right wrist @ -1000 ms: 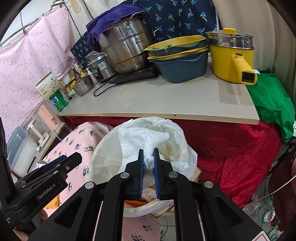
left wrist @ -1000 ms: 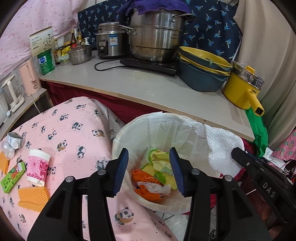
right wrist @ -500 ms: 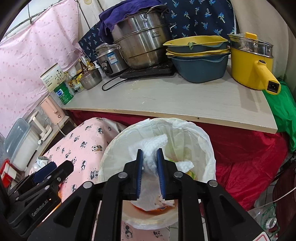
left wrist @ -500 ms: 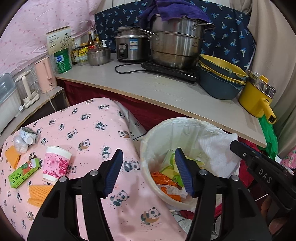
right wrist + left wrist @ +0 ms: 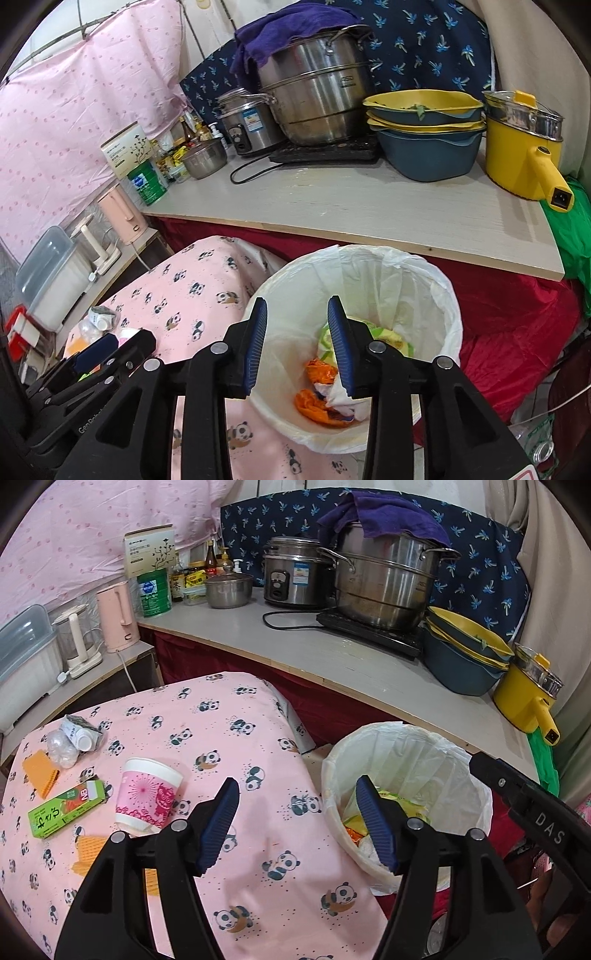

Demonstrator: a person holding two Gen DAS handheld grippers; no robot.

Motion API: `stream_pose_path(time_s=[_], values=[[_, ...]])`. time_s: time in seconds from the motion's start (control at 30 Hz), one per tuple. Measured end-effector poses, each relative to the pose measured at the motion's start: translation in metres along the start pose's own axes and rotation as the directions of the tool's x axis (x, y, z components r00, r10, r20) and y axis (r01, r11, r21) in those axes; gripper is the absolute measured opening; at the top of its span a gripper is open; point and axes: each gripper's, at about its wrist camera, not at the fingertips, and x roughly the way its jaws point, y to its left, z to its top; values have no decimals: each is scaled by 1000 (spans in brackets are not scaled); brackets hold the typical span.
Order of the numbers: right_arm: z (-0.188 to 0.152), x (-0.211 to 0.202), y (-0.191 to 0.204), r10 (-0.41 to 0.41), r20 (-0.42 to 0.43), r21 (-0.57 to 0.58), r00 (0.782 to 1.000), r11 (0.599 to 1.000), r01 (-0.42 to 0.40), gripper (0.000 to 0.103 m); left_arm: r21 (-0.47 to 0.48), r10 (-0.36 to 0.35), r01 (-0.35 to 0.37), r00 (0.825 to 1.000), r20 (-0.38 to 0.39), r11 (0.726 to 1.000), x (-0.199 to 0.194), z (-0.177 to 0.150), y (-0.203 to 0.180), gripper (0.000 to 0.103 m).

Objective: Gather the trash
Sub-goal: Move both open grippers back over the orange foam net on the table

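Note:
A white-lined trash bin (image 5: 461,753) (image 5: 436,280) stands beside the pink panda-print table (image 5: 229,716). It holds orange and green wrappers (image 5: 317,369) and a white paper towel (image 5: 341,397). My right gripper (image 5: 297,345) is open and empty above the bin. My left gripper (image 5: 297,825) is open and empty over the table's right edge. On the table lie a pink paper cup (image 5: 146,794), a green box (image 5: 66,808), orange wafers (image 5: 38,773), a small bottle (image 5: 79,733) and crumpled plastic (image 5: 61,749).
A counter (image 5: 332,661) behind holds steel pots (image 5: 384,576), a rice cooker (image 5: 295,576), stacked basins (image 5: 465,653) and a yellow electric pot (image 5: 528,694). A pink kettle (image 5: 116,616) and white appliances stand on a low shelf at left. Red cloth hangs below the counter.
My right gripper opened and the white paper towel dropped into the bin. My left gripper moved left, from above the bin to over the table edge.

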Motion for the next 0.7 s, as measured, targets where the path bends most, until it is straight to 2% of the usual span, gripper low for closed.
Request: stream_pose_path(time_s=[0.23, 0.7], values=[[-10, -5, 33, 31, -12, -50, 999, 998, -31, 38, -24, 34, -33, 999, 24, 999, -16, -5, 26, 62], [-38, -1, 106, 106, -74, -150, 992, 982, -116, 39, -140, 155, -153, 988, 6, 978, -42, -32, 118, 62]])
